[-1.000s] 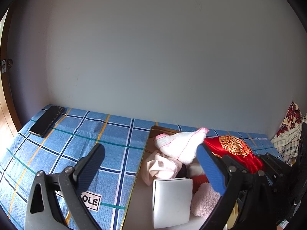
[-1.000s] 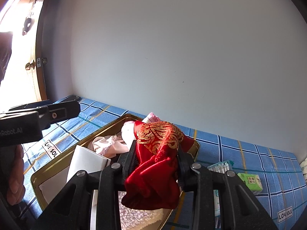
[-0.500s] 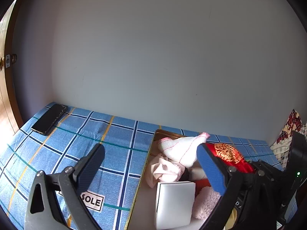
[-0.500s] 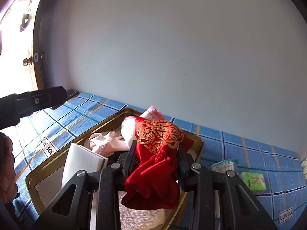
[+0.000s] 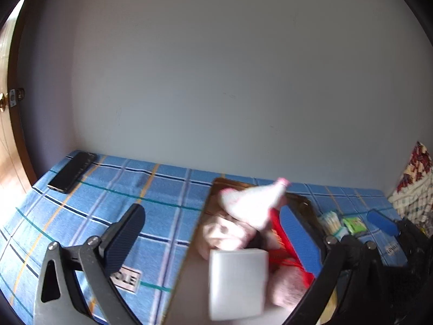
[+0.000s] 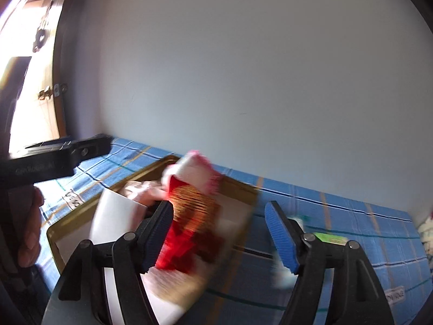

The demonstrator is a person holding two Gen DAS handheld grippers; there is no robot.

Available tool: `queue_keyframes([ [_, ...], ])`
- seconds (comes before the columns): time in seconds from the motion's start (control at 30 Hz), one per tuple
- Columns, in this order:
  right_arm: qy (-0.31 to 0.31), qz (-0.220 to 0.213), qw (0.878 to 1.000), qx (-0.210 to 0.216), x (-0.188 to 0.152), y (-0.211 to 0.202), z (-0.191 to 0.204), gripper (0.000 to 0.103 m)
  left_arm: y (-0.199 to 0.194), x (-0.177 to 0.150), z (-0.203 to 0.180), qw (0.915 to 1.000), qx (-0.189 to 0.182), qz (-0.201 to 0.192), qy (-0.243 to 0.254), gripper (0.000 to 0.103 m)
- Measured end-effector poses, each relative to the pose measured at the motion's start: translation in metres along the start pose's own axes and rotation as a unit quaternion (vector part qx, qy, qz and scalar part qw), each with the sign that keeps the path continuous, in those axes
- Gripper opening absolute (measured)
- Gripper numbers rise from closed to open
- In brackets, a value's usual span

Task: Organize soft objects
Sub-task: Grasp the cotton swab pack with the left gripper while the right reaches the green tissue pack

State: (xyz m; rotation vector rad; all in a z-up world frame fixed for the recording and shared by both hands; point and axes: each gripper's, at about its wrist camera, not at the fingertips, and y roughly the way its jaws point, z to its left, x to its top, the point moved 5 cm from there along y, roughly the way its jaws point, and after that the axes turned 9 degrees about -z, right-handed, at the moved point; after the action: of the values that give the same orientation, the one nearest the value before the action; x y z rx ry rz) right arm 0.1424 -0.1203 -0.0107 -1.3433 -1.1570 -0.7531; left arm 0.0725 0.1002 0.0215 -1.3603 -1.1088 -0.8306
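R gripper (image 6: 219, 233) was pinching the red cloth (image 6: 189, 233); now it's opening & cloth sits loose in gold tray (image 6: 67, 222). L gripper (image 5: 216, 235) wide open, holds nothing.

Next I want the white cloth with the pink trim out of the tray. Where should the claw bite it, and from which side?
Take the white cloth by its pink-edged tip, which pokes up toward the wall above the gold tray. Come from above with the open left claw: that corner stands free, while the lower part lies on the pink garment and the red cloth.
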Motion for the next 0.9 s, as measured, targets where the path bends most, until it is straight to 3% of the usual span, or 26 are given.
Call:
queue_keyframes([
  [0.23, 0.055, 0.003, 0.993, -0.101, -0.024, -0.033, -0.101, 0.077, -0.022, -0.015, -0.105, 0.9974, -0.054, 0.012, 0.045, 0.103],
  [0.43, 0.099, -0.002, 0.982, -0.163, -0.039, -0.051, -0.159, 0.077, 0.010, -0.054, -0.188, 0.9909, -0.061, 0.082, 0.088, 0.103],
  [0.63, 0.129, -0.013, 0.974, -0.185, -0.054, -0.064, -0.201, 0.077, 0.057, -0.084, -0.224, 0.9828, -0.053, 0.151, 0.093, 0.097],
  [0.9, 0.153, -0.021, 0.973, -0.174, -0.061, -0.058, -0.206, 0.078, 0.097, -0.102, -0.237, 0.9764, -0.040, 0.188, 0.098, 0.096],
])
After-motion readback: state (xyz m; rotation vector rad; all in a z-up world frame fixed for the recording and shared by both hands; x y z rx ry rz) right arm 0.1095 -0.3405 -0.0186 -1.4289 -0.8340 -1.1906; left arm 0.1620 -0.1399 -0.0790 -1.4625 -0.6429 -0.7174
